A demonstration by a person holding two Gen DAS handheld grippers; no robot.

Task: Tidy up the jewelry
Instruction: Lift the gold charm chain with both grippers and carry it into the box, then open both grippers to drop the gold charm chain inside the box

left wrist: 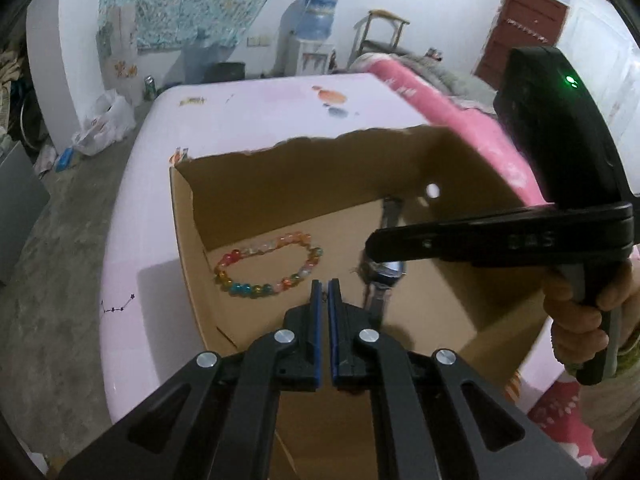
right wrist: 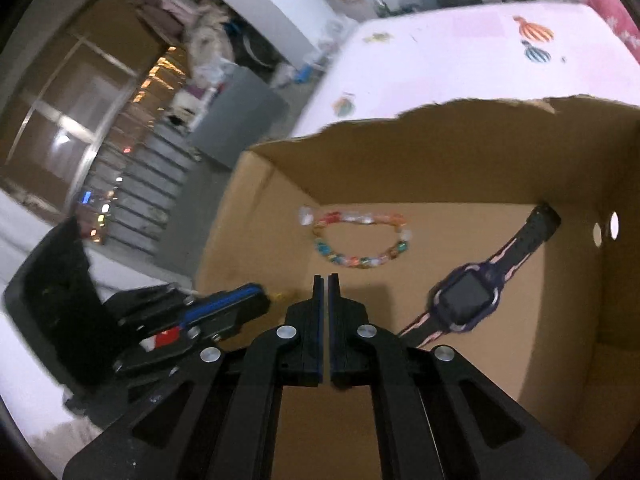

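Observation:
An open cardboard box (left wrist: 280,184) (right wrist: 440,152) stands on a pale pink table (left wrist: 260,104). On its floor lie a bracelet of coloured beads (left wrist: 268,264) (right wrist: 356,240) and a dark blue smartwatch (right wrist: 468,300), partly hidden in the left wrist view (left wrist: 386,272) by the right gripper's body. My left gripper (left wrist: 325,283) is shut and empty above the box's near edge, just right of the bracelet. My right gripper (right wrist: 325,279) is shut and empty over the box, between bracelet and watch. The left gripper's fingers (right wrist: 224,306) show at the box's left wall.
A pink patterned blanket (left wrist: 460,120) lies along the table's right side. A water dispenser (left wrist: 316,36) and a stool (left wrist: 380,32) stand by the far wall. Bags (left wrist: 104,124) lie on the concrete floor at left.

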